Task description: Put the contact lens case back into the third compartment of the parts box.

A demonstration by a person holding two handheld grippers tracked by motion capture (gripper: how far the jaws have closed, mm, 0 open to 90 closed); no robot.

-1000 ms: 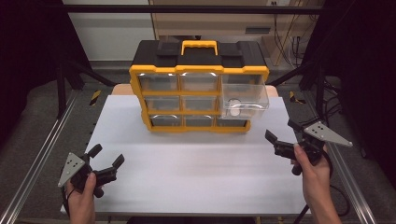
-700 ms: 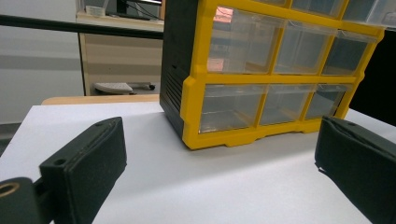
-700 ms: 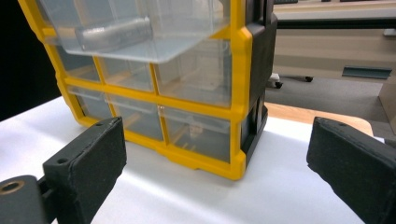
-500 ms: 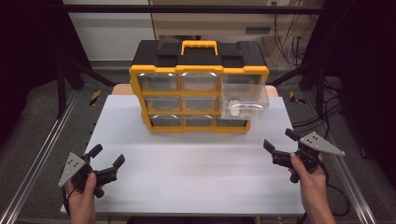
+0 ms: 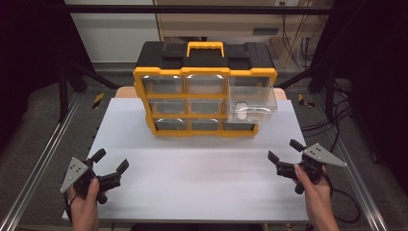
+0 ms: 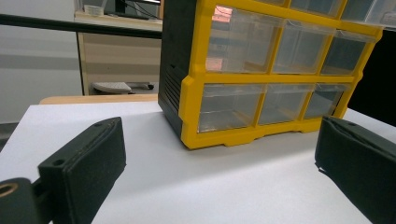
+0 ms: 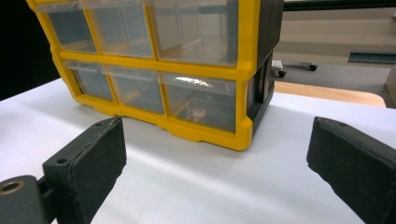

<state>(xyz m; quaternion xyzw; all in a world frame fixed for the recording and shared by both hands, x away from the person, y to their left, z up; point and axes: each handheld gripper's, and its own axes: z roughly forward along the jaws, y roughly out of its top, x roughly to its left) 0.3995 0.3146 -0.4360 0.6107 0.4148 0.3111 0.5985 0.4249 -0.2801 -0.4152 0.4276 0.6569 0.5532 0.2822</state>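
While both grippers rest spread and empty at the near table corners, left gripper (image 5: pixel 110 166) and right gripper (image 5: pixel 285 154), the yellow drawer organizer (image 5: pixel 204 91) stands well beyond them, mid-table.

Lab: aluminium rails (image 5: pixel 43 159), dangling cables (image 5: pixel 296 43).

We hold the left hand-held gripper (image 5: pixel 109 166) at the near left, jaws spread wide, gripping nothing. We hold the right hand-held gripper (image 5: pixel 285 150) at the near right, jaws likewise wide apart, pointing far-left.
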